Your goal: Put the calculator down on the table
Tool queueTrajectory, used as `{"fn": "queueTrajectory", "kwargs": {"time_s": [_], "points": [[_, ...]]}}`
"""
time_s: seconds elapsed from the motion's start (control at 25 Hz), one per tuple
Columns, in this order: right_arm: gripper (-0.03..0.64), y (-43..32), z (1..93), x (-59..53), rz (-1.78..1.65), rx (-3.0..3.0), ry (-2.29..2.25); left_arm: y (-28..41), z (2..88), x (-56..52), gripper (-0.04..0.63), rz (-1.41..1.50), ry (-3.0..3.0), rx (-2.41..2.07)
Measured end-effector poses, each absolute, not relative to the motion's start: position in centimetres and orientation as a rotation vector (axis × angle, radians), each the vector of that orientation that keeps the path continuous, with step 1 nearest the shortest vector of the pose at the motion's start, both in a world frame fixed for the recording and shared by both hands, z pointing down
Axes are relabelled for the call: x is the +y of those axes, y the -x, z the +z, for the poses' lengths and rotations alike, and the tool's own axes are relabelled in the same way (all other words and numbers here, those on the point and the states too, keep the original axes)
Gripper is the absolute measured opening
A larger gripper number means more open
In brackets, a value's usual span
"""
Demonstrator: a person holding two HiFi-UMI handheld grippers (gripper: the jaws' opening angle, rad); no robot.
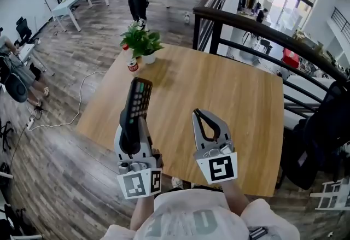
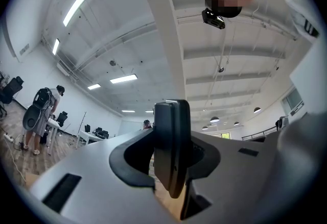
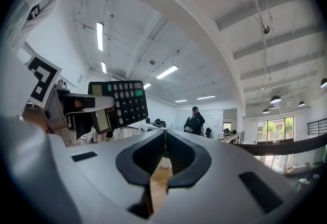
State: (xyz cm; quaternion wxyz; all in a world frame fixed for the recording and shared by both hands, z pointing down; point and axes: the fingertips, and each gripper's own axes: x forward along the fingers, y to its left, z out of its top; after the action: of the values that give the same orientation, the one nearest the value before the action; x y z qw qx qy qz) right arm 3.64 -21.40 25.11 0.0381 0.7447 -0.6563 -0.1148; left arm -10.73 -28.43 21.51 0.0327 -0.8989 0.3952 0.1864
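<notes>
A black calculator (image 1: 139,99) with dark keys and one green key is held edge-up in my left gripper (image 1: 133,124), above the near left part of the wooden table (image 1: 235,97). Seen from the left gripper view, the calculator (image 2: 172,149) stands on edge between the jaws, clamped from both sides. My right gripper (image 1: 210,124) hovers beside it to the right, its jaws together with nothing between them. The right gripper view shows the calculator (image 3: 118,104) at its left, keys facing that camera, and the right gripper (image 3: 164,139) with its tips meeting.
A potted green plant (image 1: 142,43) and a small red can (image 1: 132,65) stand at the table's far left corner. A black railing (image 1: 262,28) runs behind the table on the right. A cable (image 1: 76,107) lies on the wooden floor to the left. People stand farther back.
</notes>
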Motion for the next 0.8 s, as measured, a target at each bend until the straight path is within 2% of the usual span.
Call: {"fn": "queueTrajectory", "kwargs": {"time_s": [0.4, 0.6, 0.8], "points": [[0.020, -6.6, 24.3, -19.4, -0.352, -1.944, -2.355, 7.4, 22.3, -27.3, 0.121, 0.500, 2.813, 1.164], [0.021, -9.1, 25.8, -17.9, -0.268, -1.861, -2.391, 3.9, 21.4, -29.0, 0.121, 0.220, 2.843, 0.839], [0.020, -11.2, 27.7, -15.5, -0.188, -1.774, -2.444, -1.4, 22.1, -30.1, 0.121, -0.235, 2.805, 0.393]]}}
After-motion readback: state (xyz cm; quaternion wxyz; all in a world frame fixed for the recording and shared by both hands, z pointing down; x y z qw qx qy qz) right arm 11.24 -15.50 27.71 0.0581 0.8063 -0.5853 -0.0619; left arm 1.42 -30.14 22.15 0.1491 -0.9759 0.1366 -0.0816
